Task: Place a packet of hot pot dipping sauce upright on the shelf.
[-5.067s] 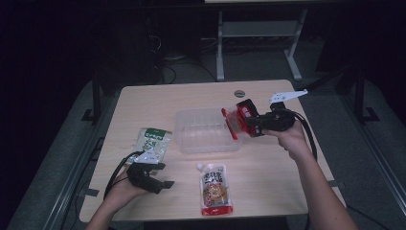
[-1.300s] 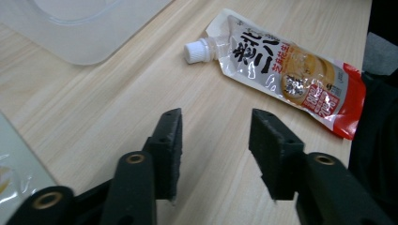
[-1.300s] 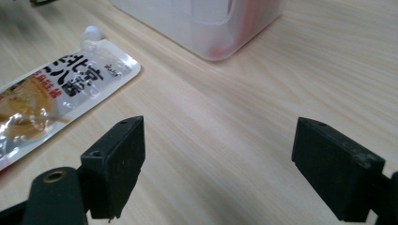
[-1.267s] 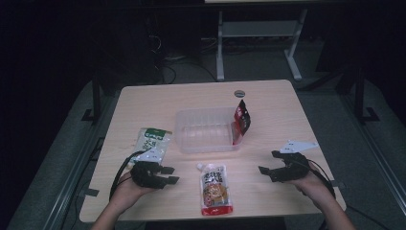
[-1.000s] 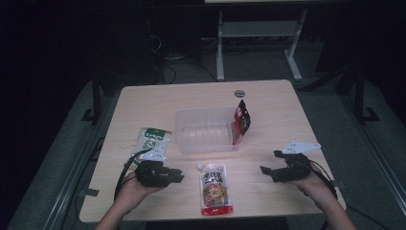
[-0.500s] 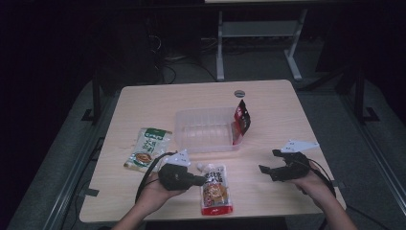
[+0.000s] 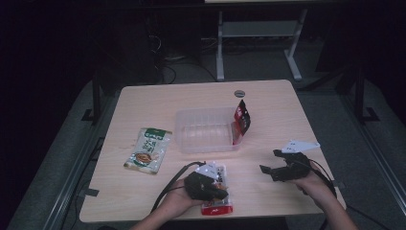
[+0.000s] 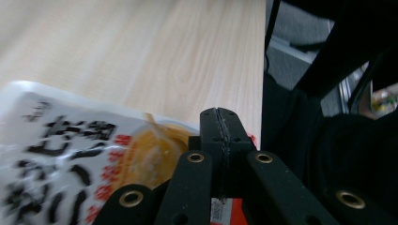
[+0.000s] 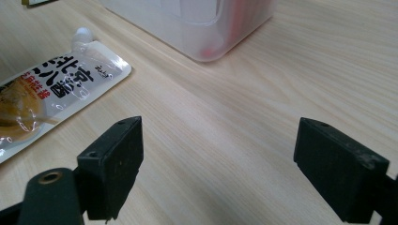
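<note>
A white and red food pouch (image 7: 221, 173) lies flat near the table's front edge. My left gripper (image 7: 219, 191) sits right over it, shut, its pads pressed together. In the left gripper view the gripper (image 8: 220, 129) has the pouch (image 8: 70, 140) lying under and behind its jaws, and I see nothing between the pads. To the right, my right gripper (image 7: 269, 161) rests open on the table with bare wood between its fingers. In the right gripper view, that gripper (image 9: 218, 164) points toward the pouch (image 9: 56, 79) and a clear plastic tub (image 9: 197, 28).
The clear tub (image 7: 203, 112) stands at the table's middle with a red pouch (image 7: 242, 120) upright against its right wall. A green pouch (image 7: 148, 149) lies at the left. A small dark disc (image 7: 240, 93) sits behind the tub. The table's front edge is close to both hands.
My left hand has moved right, away from the green pouch and onto the white and red pouch, and its jaws have shut. The right gripper has stayed in place.
</note>
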`<action>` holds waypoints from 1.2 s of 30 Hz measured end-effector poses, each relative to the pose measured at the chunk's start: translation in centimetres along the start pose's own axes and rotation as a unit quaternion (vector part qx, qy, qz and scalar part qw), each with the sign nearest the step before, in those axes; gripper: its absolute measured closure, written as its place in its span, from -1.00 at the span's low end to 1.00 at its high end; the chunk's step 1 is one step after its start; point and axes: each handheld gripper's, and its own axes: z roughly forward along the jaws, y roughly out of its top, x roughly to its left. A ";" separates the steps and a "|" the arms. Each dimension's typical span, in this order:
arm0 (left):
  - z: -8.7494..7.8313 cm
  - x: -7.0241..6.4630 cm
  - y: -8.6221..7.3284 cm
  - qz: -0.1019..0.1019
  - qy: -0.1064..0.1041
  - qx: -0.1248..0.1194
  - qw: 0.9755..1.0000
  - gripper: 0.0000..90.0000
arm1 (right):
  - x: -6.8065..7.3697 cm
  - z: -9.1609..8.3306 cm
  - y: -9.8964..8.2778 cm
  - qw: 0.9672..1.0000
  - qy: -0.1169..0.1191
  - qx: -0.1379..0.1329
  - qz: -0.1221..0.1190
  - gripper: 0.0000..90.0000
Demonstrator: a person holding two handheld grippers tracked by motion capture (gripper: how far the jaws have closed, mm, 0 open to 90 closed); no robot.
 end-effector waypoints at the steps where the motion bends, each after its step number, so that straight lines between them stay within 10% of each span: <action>1: 0.3 -0.1 -0.1 0.001 -0.001 0.007 1.000 0.99 | 0.0 -0.1 0.0 1.000 -0.001 0.000 -0.001 -0.65; 14: 0.8 0.1 -0.9 0.006 0.020 0.054 0.998 1.00 | 0.1 0.1 -0.1 1.000 -0.003 0.003 -0.008 -0.65; 36: -3.0 2.3 -3.3 -0.027 0.053 0.074 0.995 1.00 | 0.0 0.2 -0.3 1.000 -0.006 0.008 -0.012 -0.65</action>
